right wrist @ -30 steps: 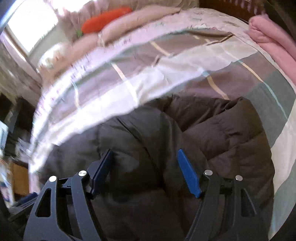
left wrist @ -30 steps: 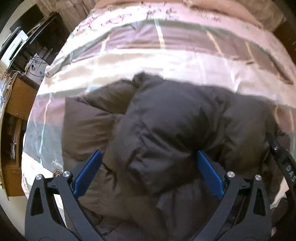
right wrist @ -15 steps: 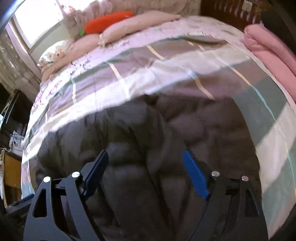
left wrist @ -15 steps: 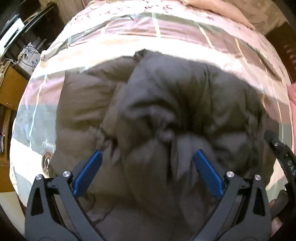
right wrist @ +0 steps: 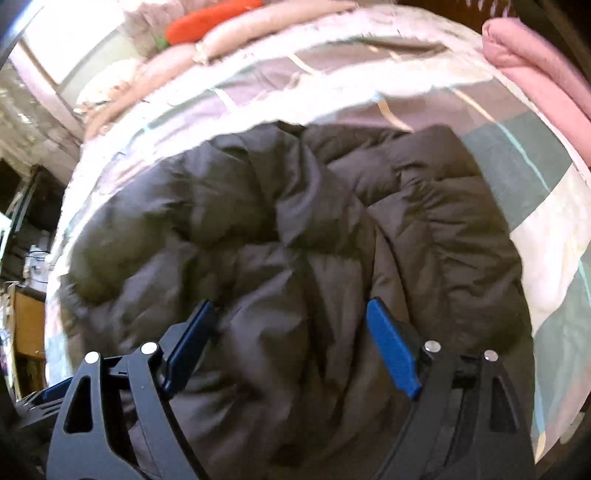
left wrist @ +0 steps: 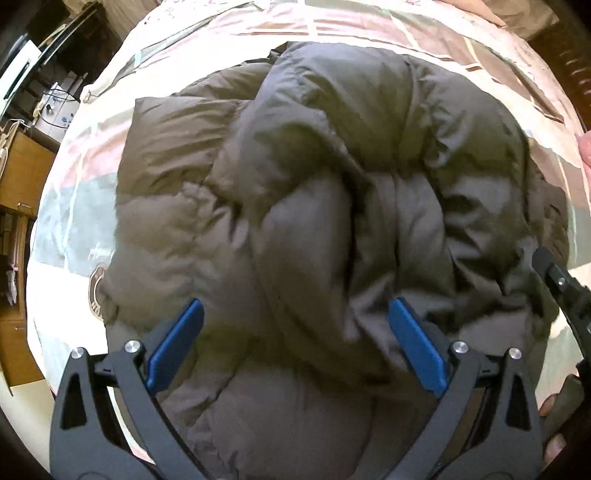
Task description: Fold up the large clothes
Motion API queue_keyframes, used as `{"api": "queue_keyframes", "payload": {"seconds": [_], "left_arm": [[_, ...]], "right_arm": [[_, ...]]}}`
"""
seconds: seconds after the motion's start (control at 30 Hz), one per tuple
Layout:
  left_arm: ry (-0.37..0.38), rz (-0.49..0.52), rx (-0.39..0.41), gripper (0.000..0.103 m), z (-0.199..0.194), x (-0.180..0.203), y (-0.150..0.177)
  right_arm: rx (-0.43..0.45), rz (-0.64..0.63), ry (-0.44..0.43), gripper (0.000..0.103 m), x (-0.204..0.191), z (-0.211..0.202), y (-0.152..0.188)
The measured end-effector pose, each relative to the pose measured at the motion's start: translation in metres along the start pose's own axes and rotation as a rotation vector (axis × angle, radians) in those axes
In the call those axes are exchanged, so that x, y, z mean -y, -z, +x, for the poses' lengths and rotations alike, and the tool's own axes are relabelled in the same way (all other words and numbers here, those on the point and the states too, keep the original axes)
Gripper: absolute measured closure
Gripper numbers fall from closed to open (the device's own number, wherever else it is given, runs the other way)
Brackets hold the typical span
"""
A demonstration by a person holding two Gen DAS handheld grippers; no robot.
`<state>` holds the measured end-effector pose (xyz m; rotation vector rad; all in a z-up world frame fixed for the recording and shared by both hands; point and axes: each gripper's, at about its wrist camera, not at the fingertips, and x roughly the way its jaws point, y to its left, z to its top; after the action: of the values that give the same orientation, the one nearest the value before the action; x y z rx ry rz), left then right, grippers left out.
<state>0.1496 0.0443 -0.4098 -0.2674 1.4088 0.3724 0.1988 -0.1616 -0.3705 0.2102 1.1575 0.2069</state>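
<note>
Lying bunched on bed (left wrist: 92,155), jacket (left wrist: 332,206) beneath both grippers: left gripper (left wrist: 295,332), right gripper (right wrist: 295,332); jaws spread, empty.

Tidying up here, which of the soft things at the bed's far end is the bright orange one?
The carrot-shaped cushion by the window; the long pillows beside it are pale pink.

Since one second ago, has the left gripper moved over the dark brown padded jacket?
Yes. The left gripper has travelled toward the head of the striped bed cover; the dark brown padded jacket now fills more of its view.
</note>
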Motion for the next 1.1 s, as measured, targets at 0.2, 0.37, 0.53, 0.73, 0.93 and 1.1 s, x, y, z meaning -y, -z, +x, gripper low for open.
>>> {"api": "queue_keyframes", "payload": {"seconds": [0.2,0.37,0.53,0.73,0.93,1.1], "left_arm": [[-0.043,0.036,-0.065,0.002,0.026,0.001,0.018],[-0.038,0.027,-0.079,0.002,0.030,0.000,0.028],[-0.044,0.043,-0.050,0.002,0.020,-0.003,0.038],[-0.036,0.029,-0.083,0.002,0.029,-0.006,0.037],[0.004,0.018,-0.049,0.002,0.012,-0.030,0.056],[-0.092,0.017,-0.156,0.002,0.034,-0.059,0.095]], "right_arm": [[-0.183,-0.078,0.043,0.018,-0.014,0.047,0.032],[-0.215,-0.047,0.037,0.017,-0.007,0.055,0.036],[-0.136,-0.028,0.013,0.017,-0.010,0.021,0.042],[-0.220,0.021,-0.016,0.017,0.001,0.039,0.054],[-0.016,0.078,-0.115,0.016,0.032,-0.027,0.066],[-0.243,0.019,0.033,0.016,0.051,0.010,0.109]]}}
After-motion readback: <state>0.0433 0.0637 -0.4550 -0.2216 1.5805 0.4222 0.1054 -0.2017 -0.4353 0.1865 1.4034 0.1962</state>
